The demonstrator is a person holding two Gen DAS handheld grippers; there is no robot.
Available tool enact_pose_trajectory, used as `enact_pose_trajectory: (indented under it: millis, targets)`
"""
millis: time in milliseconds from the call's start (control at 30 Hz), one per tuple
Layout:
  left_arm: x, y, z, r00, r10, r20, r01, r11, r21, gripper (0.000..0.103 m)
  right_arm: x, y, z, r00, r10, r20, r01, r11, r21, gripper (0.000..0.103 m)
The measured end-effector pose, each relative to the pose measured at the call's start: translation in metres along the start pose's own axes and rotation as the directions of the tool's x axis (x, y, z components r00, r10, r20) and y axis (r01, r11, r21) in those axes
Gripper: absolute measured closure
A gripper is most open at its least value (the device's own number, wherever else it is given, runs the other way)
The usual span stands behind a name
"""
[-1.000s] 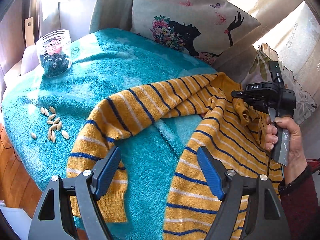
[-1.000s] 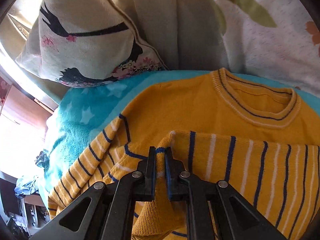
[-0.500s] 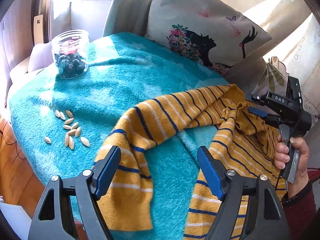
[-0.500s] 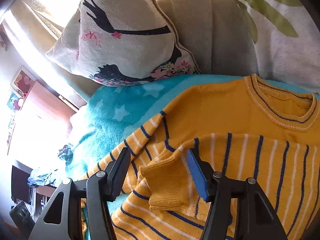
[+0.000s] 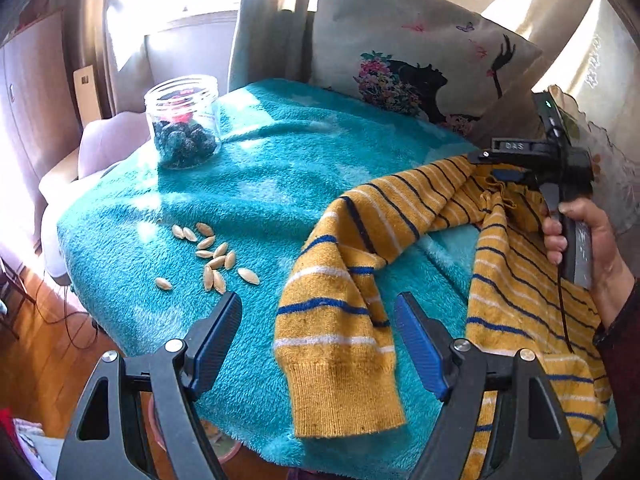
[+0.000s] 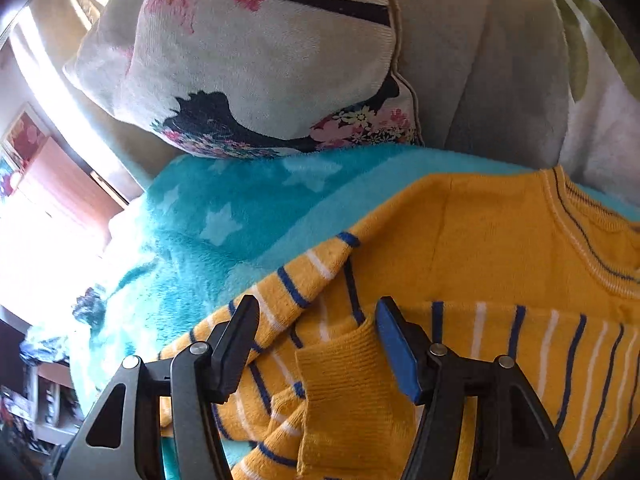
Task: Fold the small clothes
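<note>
1. The striped yellow sweater (image 5: 516, 280) lay on the teal blanket (image 5: 260, 184), one sleeve already folded across its chest
2. The right tool (image 6: 316, 328) had just been opening; that sleeve's cuff (image 6: 344, 396) lay loose between its jaws
3. The left tool (image 5: 320, 336) hung released over the other cuff (image 5: 340, 396); it should pinch near that edge, clear of the seeds (image 5: 212, 256)

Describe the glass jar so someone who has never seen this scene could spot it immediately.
Start at the teal fleece blanket covering the seat. At its far left corner, near the bright window, stands the clear jar, lidless and upright. It holds dark round pieces, unlike the pale loose seeds scattered nearer the camera.
</note>
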State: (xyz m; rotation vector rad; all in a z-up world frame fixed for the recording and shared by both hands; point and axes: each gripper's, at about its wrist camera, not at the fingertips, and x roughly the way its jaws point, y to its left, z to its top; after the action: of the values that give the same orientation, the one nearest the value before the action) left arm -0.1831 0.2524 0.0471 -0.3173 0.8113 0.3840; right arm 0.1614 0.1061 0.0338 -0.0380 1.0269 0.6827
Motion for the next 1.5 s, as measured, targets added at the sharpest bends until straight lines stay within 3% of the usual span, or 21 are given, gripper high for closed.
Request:
enact_pose_trajectory:
  millis: [133, 200, 233, 267, 367, 467, 600, 733, 867, 1000, 1167, 1233, 1300, 1333, 1367, 1400, 1433, 1500]
  targets:
    - [0.008, -0.023, -0.007, 0.999, 0.053, 0.005, -0.053, 0.986, 0.161, 0.025, -0.018, 0.017, -0.006, 1.0, 0.022, 0.014, -0.02, 0.997, -0.077, 0.037]
    - [0.023, -0.031, -0.01, 0.993, 0.103, -0.049, -0.089, 0.97, 0.227, 0.043, -0.036, 0.02, -0.012, 0.998, 0.048, 0.029, -0.045, 0.995, -0.092, 0.037]
    - [0.032, -0.032, -0.011, 0.988, 0.128, -0.091, -0.102, 0.962, 0.253, 0.077, -0.043, 0.021, -0.014, 0.998, 0.061, 0.035, -0.057, 0.994, -0.098, 0.037]
    - [0.039, -0.031, -0.01, 0.983, 0.137, -0.126, -0.1, 0.959, 0.265, 0.092, -0.053, 0.021, -0.016, 0.997, 0.064, 0.044, -0.059, 0.992, -0.107, 0.037]
    - [0.036, -0.02, 0.005, 0.982, 0.046, -0.182, -0.009, 0.98, 0.197, 0.095, -0.09, 0.014, -0.026, 0.995, 0.046, 0.093, -0.032, 0.99, -0.141, 0.037]
    - [0.026, 0.007, 0.035, 0.962, -0.166, -0.217, 0.17, 0.985, 0.002, 0.095, -0.124, -0.008, -0.036, 0.99, 0.022, 0.14, -0.004, 0.992, -0.126, 0.037]
    - [0.006, 0.024, 0.087, 0.919, -0.366, -0.148, 0.34, 0.924, -0.176, 0.095, -0.158, -0.052, -0.051, 0.984, 0.004, 0.178, 0.001, 1.0, -0.03, 0.037]
    - [-0.005, -0.005, 0.142, 0.87, -0.485, -0.082, 0.459, 0.861, -0.221, 0.095, -0.188, -0.101, -0.072, 0.98, 0.008, 0.197, -0.027, 0.995, 0.093, 0.037]
    - [-0.008, -0.078, 0.183, 0.821, -0.567, -0.065, 0.553, 0.818, -0.16, 0.095, -0.217, -0.139, -0.098, 0.972, -0.015, 0.236, -0.027, 0.984, 0.174, 0.037]
    - [-0.003, -0.185, 0.194, 0.75, -0.648, -0.135, 0.646, 0.761, -0.058, 0.095, -0.247, -0.178, -0.125, 0.958, -0.051, 0.282, -0.027, 0.964, 0.266, 0.037]
    - [0.024, -0.318, 0.166, 0.656, -0.702, -0.276, 0.742, 0.667, 0.067, 0.091, -0.27, -0.229, -0.158, 0.951, -0.114, 0.287, -0.003, 0.925, 0.379, 0.037]
    - [0.044, -0.351, 0.15, 0.622, -0.698, -0.354, 0.76, 0.647, 0.061, 0.086, -0.273, -0.246, -0.167, 0.953, -0.125, 0.276, -0.003, 0.907, 0.42, 0.037]
    - [0.054, -0.366, 0.136, 0.563, -0.71, -0.424, 0.794, 0.607, 0.038, 0.085, -0.278, -0.259, -0.176, 0.953, -0.13, 0.275, -0.006, 0.896, 0.444, 0.035]
    - [0.054, -0.368, 0.13, 0.54, -0.717, -0.441, 0.808, 0.587, 0.034, 0.08, -0.281, -0.263, -0.178, 0.952, -0.135, 0.276, -0.004, 0.893, 0.45, 0.034]
    - [0.05, -0.365, 0.127, 0.532, -0.722, -0.442, 0.815, 0.578, 0.037, 0.068, -0.284, -0.266, -0.179, 0.951, -0.139, 0.276, 0.001, 0.893, 0.45, 0.034]
    - [0.047, -0.36, 0.126, 0.541, -0.721, -0.433, 0.811, 0.583, 0.044, 0.061, -0.284, -0.267, -0.179, 0.951, -0.14, 0.275, 0.003, 0.896, 0.444, 0.034]
    - [0.041, -0.351, 0.125, 0.555, -0.719, -0.419, 0.805, 0.591, 0.051, 0.049, -0.283, -0.267, -0.176, 0.951, -0.135, 0.277, 0.001, 0.899, 0.437, 0.034]
    - [0.033, -0.331, 0.127, 0.592, -0.707, -0.387, 0.784, 0.617, 0.073, 0.042, -0.278, -0.264, -0.17, 0.954, -0.114, 0.276, -0.011, 0.91, 0.414, 0.034]
